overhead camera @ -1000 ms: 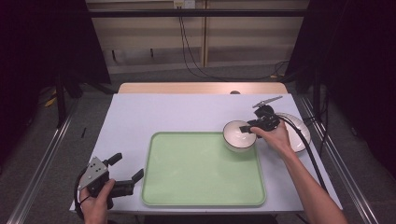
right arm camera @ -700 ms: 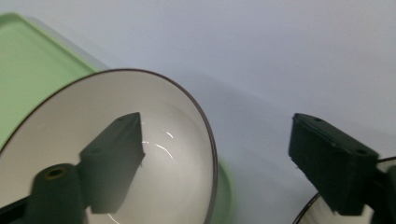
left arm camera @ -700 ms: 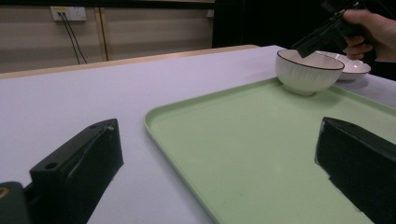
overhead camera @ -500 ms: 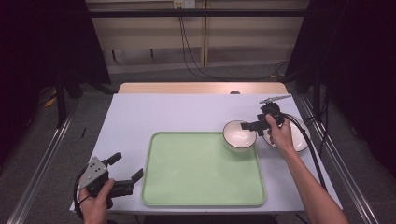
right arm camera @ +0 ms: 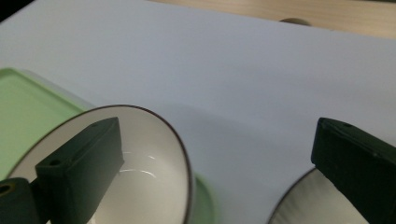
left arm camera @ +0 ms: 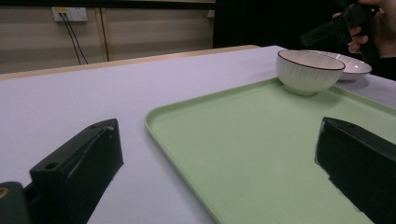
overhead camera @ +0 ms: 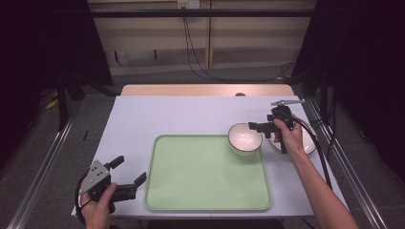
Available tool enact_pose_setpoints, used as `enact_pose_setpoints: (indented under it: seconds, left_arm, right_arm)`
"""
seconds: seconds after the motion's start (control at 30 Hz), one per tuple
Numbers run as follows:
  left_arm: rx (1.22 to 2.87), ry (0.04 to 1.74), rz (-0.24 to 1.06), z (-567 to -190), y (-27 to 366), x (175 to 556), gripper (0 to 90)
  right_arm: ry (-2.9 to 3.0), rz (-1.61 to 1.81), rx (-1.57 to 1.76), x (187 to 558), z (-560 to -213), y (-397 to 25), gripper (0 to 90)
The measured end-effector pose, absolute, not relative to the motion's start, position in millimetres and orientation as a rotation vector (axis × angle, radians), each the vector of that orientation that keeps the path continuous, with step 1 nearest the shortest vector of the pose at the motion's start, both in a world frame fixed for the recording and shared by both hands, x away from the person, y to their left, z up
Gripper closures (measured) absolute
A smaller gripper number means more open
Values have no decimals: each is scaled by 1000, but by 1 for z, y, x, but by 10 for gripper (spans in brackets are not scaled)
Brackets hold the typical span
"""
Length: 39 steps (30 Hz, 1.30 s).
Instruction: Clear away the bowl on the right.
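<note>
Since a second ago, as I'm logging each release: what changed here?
The right gripper let go of the bowl, lifted off its rim and drew back toward the plate, jaws open. The bowl stays on the tray at its far right corner. The left gripper stayed put, open.

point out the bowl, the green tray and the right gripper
bowl [overhead camera: 244,138], high view, on its white inside
green tray [overhead camera: 205,176], high view, on its bare floor
right gripper [overhead camera: 253,126], high view, between its jaw tips
</note>
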State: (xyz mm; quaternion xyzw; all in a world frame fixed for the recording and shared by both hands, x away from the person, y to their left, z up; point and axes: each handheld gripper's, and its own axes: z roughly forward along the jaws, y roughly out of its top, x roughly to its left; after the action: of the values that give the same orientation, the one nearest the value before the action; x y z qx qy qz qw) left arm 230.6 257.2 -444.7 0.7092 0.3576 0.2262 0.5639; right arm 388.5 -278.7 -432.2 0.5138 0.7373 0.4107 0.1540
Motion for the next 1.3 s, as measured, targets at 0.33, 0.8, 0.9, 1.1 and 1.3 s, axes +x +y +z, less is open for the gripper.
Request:
enact_pose_setpoints:
  seconds: [0.33,0.8,0.9,1.1,1.3]
  left_arm:
    - [1677,840,531,-445,256,231,9]
    - [1675,835,522,-445,257,231,8]
    - [1680,838,531,-445,256,230,8]
    - [1677,840,530,-445,256,231,9]
    - [1674,839,525,-445,257,231,9]
  right_arm:
    - [2031,1178,1420,371,-428,-289,28]
    - [1955,1217,1403,338,-420,-303,9]
    - [1950,1203,1404,332,-420,-307,16]
    - [1923,1196,1360,307,-419,-315,12]
    - [1902,1217,1342,291,-421,-320,14]
